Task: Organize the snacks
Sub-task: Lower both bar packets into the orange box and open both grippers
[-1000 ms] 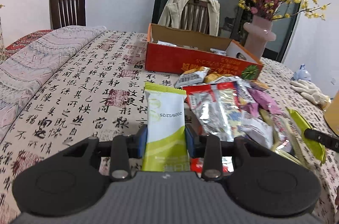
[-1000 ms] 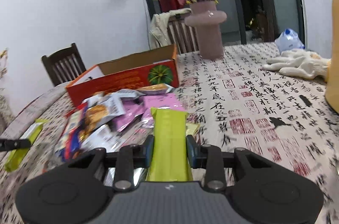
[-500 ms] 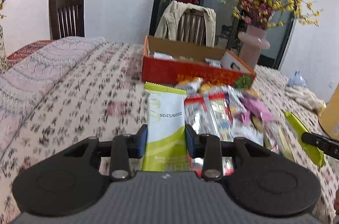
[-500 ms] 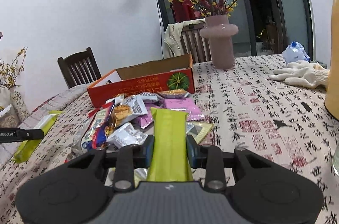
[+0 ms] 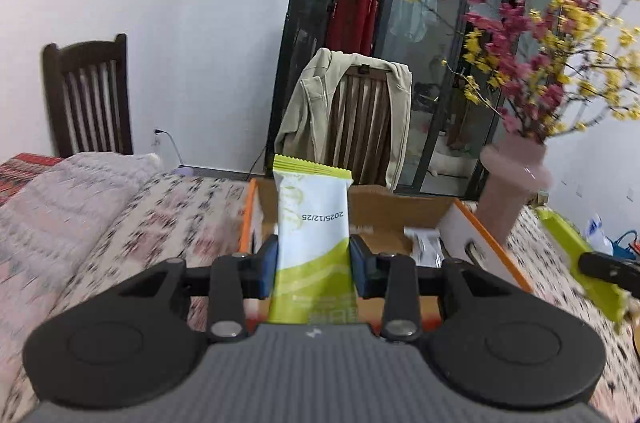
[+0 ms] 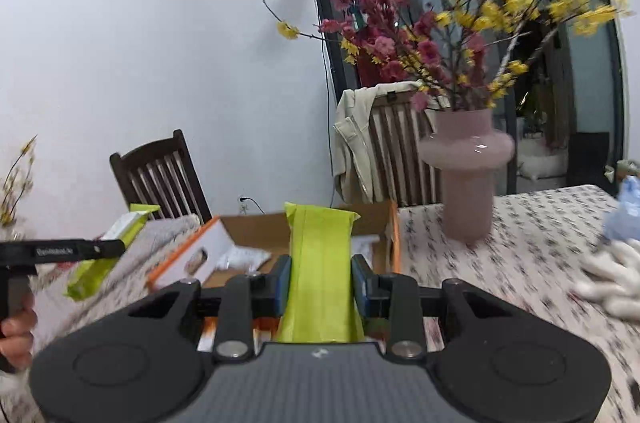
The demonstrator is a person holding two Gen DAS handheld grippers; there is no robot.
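Grippers clamped on one snack packet each, raised in front of the open box.
The left gripper pinches a white-and-green packet; the right gripper squeezes a plain green packet. A second ago both sat low over the snack pile on the bench; now the orange cardboard box lies right behind the packets.
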